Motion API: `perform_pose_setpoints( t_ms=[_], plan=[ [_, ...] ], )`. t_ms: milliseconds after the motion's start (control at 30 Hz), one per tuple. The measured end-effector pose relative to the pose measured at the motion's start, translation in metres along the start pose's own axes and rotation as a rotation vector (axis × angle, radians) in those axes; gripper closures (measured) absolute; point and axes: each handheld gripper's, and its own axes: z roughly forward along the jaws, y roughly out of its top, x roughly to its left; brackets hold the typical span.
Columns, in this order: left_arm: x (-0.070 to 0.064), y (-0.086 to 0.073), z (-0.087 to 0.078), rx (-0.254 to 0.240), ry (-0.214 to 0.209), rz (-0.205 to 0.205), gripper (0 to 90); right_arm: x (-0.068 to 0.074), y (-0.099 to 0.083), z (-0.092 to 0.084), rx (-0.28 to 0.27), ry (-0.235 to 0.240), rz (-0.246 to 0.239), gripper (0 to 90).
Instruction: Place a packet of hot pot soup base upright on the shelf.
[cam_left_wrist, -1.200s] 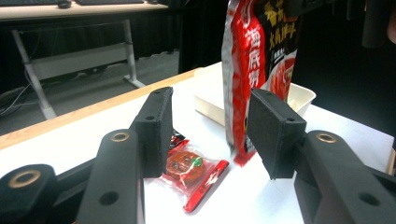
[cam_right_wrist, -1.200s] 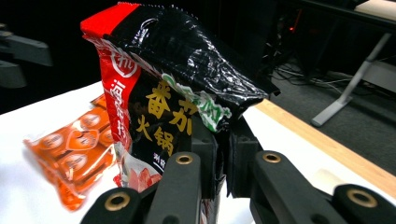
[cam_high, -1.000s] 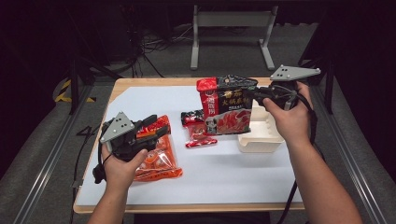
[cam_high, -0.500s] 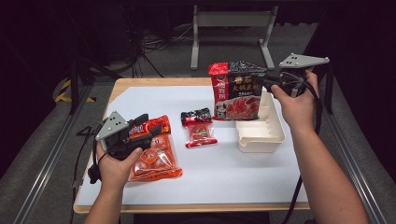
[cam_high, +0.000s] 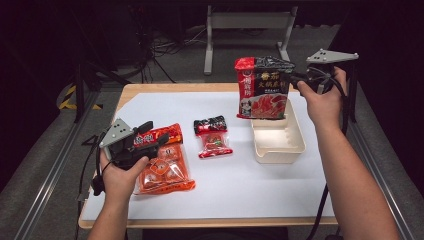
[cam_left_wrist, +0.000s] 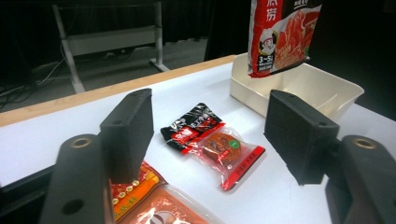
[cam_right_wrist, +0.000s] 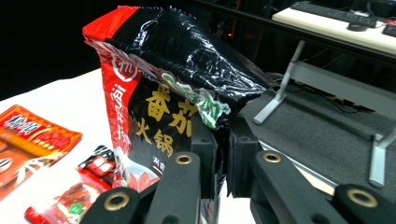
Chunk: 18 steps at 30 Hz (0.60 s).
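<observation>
Two grippers: right gripper (cam_high: 295, 79) clamps pouch (cam_high: 262, 88) edge, seemingly above tray (cam_high: 278, 149); left gripper (cam_left_wrist: 210, 133) opening, empty.

Bare sheet (cam_high: 260, 185) at near edge open; small sachet (cam_high: 212, 137) blocks centre; tub (cam_high: 277, 142) walls right.

Three packets and a tray across the tabletop (cam_high: 240, 195)

The large pouch (cam_high: 262, 87) hangs above the far end of the tray (cam_high: 277, 145), which sits at the right. Left of the tray lies the small sachet (cam_high: 214, 137); further left, near the front edge, lies the flat packet (cam_high: 165, 165), partly under the left gripper (cam_high: 152, 140).
</observation>
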Motion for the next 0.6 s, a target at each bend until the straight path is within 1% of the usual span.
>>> perform_pose_setpoints(
  t_ms=[100, 133, 167, 233, 300, 433, 467, 533, 600],
  plan=[
    [0.003, -0.002, -0.001, -0.008, 0.01, -0.001, 29.9, -0.005, 0.001, 0.001, 0.002, -0.015, -0.003, 83.8],
    [0.003, -0.003, -0.001, -0.007, 0.013, 0.0, 29.8, -0.007, 0.001, 0.001, 0.002, -0.02, -0.004, 83.7],
    [0.004, -0.003, -0.001, -0.006, 0.017, -0.008, 29.8, -0.008, 0.002, 0.002, 0.002, -0.024, -0.005, 83.7],
    [0.005, -0.003, -0.002, -0.005, 0.023, -0.006, 29.6, -0.012, 0.002, 0.002, -0.001, -0.033, -0.006, 83.7],
    [0.006, -0.002, -0.002, -0.004, 0.031, -0.01, 29.4, -0.014, 0.001, 0.003, -0.006, -0.039, 0.002, 83.7],
    [0.009, -0.004, -0.002, 0.005, 0.041, -0.007, 28.5, -0.022, -0.002, 0.006, -0.007, -0.038, 0.005, 83.7],
    [0.01, -0.004, -0.002, 0.006, 0.041, -0.01, 28.2, -0.024, -0.002, 0.007, -0.011, -0.037, 0.008, 83.7],
    [0.011, -0.005, -0.001, 0.009, 0.037, -0.014, 27.5, -0.027, -0.004, 0.008, -0.009, -0.048, 0.007, 83.8],
    [0.011, -0.005, -0.001, 0.013, 0.038, -0.009, 27.1, -0.03, -0.005, 0.009, -0.019, -0.06, 0.001, 83.8]
  ],
)
